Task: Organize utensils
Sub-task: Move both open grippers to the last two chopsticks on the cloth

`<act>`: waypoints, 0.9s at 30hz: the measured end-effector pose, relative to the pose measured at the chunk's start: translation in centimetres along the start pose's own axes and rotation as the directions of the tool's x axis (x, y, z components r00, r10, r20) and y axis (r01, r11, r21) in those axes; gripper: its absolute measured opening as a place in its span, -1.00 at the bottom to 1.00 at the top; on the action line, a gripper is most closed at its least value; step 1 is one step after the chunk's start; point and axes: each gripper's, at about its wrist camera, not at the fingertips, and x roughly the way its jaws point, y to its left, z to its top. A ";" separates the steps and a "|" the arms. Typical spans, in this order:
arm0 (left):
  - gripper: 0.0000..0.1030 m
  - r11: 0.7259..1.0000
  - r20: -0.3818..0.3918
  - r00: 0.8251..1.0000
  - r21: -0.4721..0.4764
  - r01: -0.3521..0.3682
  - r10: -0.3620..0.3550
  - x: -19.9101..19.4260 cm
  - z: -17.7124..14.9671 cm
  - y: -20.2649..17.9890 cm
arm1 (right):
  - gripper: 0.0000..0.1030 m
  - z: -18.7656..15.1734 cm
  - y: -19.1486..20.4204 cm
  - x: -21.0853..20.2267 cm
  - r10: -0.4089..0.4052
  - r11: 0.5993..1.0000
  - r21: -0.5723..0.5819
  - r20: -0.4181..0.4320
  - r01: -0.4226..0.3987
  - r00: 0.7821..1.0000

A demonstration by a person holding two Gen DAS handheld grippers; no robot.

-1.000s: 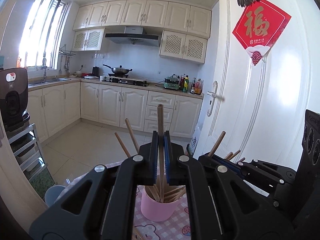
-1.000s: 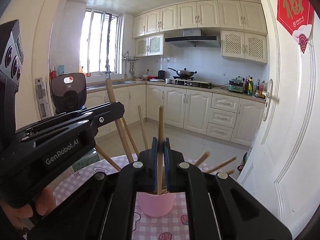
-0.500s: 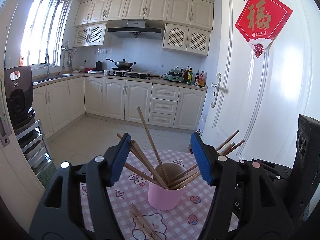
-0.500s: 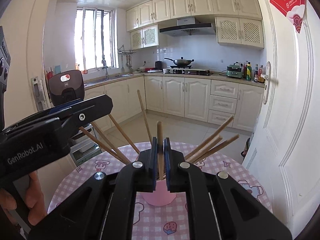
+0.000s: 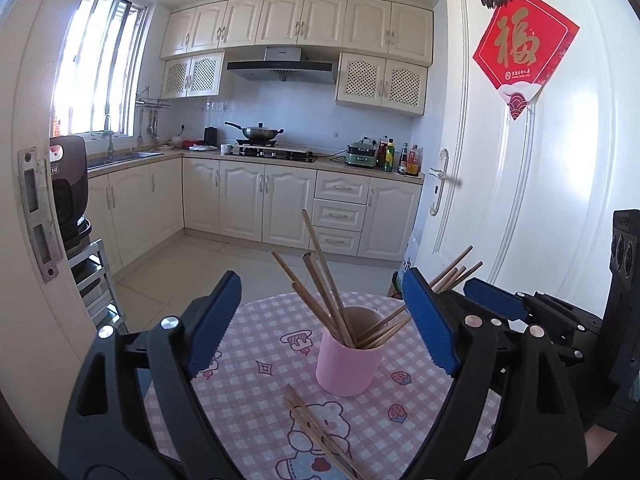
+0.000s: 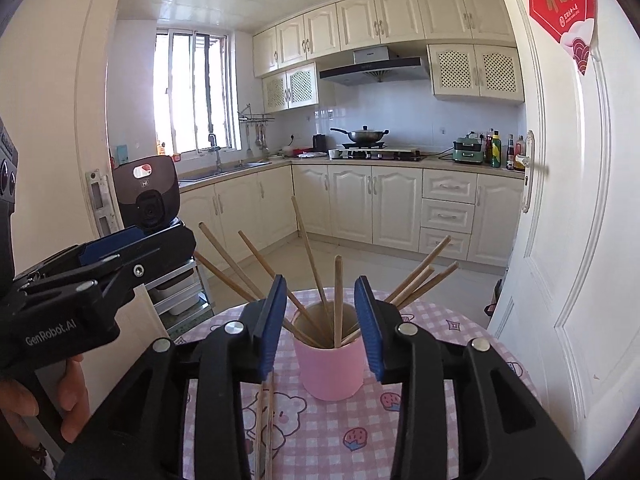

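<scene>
A pink cup point(image 5: 347, 364) point(image 6: 330, 368) stands on the pink checked tablecloth point(image 5: 248, 384) point(image 6: 440, 420) with several wooden chopsticks point(image 5: 326, 284) point(image 6: 420, 276) fanned out in it. My left gripper point(image 5: 320, 282) is just in front of the cup, its jaws opening wide and holding nothing. My right gripper point(image 6: 320, 282) is also opening. One upright chopstick point(image 6: 338, 300) in the cup shows through the gap, and the pads point(image 6: 272, 320) do not touch it. A few loose chopsticks point(image 5: 316, 432) point(image 6: 266, 412) lie flat on the cloth in front of the cup.
A white door point(image 5: 540, 200) stands close on the right and a door frame point(image 5: 36, 208) on the left. A black appliance point(image 6: 146, 196) sits on a rack beside the table. A hand point(image 6: 68, 392) holds the left gripper. Kitchen floor and cabinets lie beyond.
Both grippers were shut on a chopstick above the cup. The left let go first, then the right. Both have drawn back, and the chopsticks now rest in the cup.
</scene>
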 end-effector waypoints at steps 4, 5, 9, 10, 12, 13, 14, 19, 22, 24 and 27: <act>0.66 1.000 -0.013 1.000 0.007 -0.015 0.015 -1.4 -0.9 0.7 | -0.27 -0.5 0.4 -1.3 0.003 1.000 -0.001 -0.001 -0.003 1.000; 0.66 1.000 -0.021 0.999 0.015 -0.024 0.025 -1.7 -1.2 0.8 | -0.27 -0.7 0.5 -1.5 0.006 1.000 -0.001 -0.004 -0.006 1.000; 0.66 0.999 -0.078 0.996 0.035 -0.040 0.043 -2.3 -2.6 1.3 | -0.27 -2.1 1.3 -2.1 0.014 1.000 -0.022 -0.040 -0.015 0.999; 0.66 0.998 -0.096 0.994 0.034 -0.046 0.050 -2.4 -3.0 1.6 | -0.27 -2.5 1.5 -2.1 0.013 1.000 -0.027 -0.051 -0.015 0.999; 0.66 0.998 -0.136 0.989 0.024 -0.051 0.054 -2.4 -3.8 2.0 | -0.27 -3.5 1.9 -1.8 0.025 0.999 -0.036 -0.089 -0.028 0.996; 0.66 0.999 -0.158 0.986 0.018 -0.049 0.052 -2.4 -4.3 2.4 | -0.27 -3.9 2.1 -1.6 0.028 0.999 -0.042 -0.107 -0.033 0.994; 0.67 0.998 -0.187 0.981 0.011 -0.054 0.055 -2.2 -4.8 2.7 | -0.26 -4.4 2.3 -1.3 0.030 0.998 -0.050 -0.128 -0.036 0.991; 0.67 0.997 -0.307 0.949 -0.001 -0.078 0.074 -0.9 -7.9 3.7 | -0.04 -7.7 3.6 1.3 0.010 0.991 -0.124 -0.272 -0.045 0.962; 0.67 0.995 -0.379 0.921 -0.017 -0.101 0.087 0.1 -9.8 4.5 | -0.03 -10.2 4.2 3.3 -0.020 0.983 -0.180 -0.357 -0.047 0.934; 0.67 0.994 -0.412 0.907 -0.026 -0.108 0.088 0.5 -10.8 4.8 | -0.03 -11.8 4.4 4.7 -0.046 0.978 -0.204 -0.422 -0.045 0.906; 0.67 0.993 -0.442 0.892 -0.021 -0.112 0.091 1.0 -12.1 5.0 | -0.03 -13.3 4.2 5.9 -0.049 0.978 -0.202 -0.479 -0.056 0.876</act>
